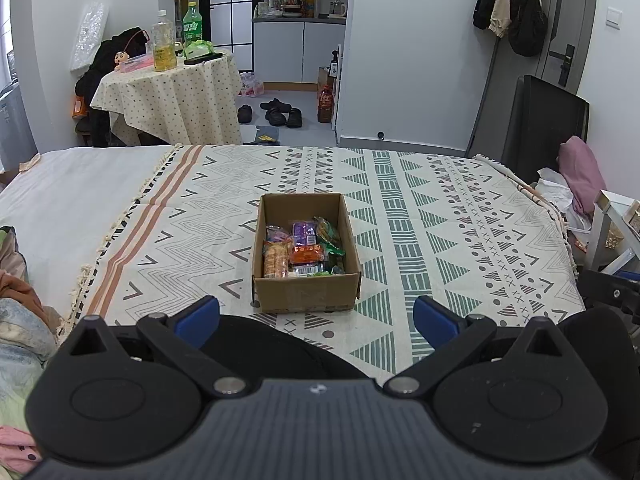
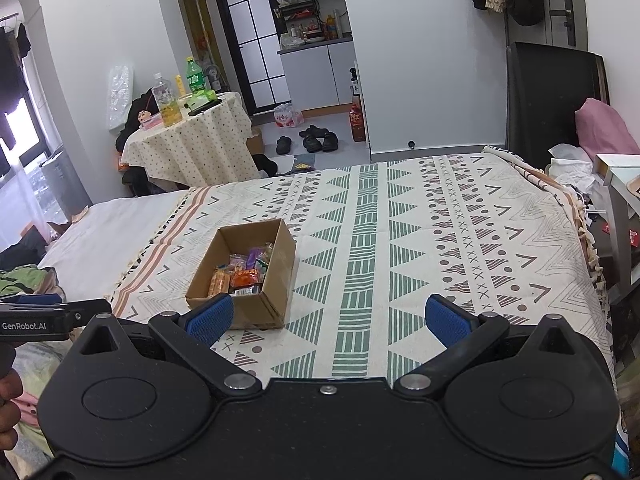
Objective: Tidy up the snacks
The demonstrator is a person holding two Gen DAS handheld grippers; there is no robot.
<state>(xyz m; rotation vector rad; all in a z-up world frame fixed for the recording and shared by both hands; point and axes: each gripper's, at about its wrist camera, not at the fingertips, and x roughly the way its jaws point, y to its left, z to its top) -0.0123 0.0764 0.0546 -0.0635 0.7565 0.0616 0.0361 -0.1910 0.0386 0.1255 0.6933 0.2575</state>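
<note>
Left wrist view places the cardboard box [image 1: 306, 254] straight ahead of our left gripper [image 1: 316, 320], centred between its wide-spread blue pads [image 1: 198, 320], nothing held. The box sits on the patterned blanket [image 1: 440, 220], its long axis running away from us, and the snack packets [image 1: 300, 250] lie packed inside (no loose packet shows on the blanket). In the right wrist view our right gripper [image 2: 330, 320] is likewise spread wide and empty, with the box [image 2: 244, 272] ahead and off to its left, near the left pad [image 2: 210, 318]. We judge the left gripper better aligned for a reach into the box.
</note>
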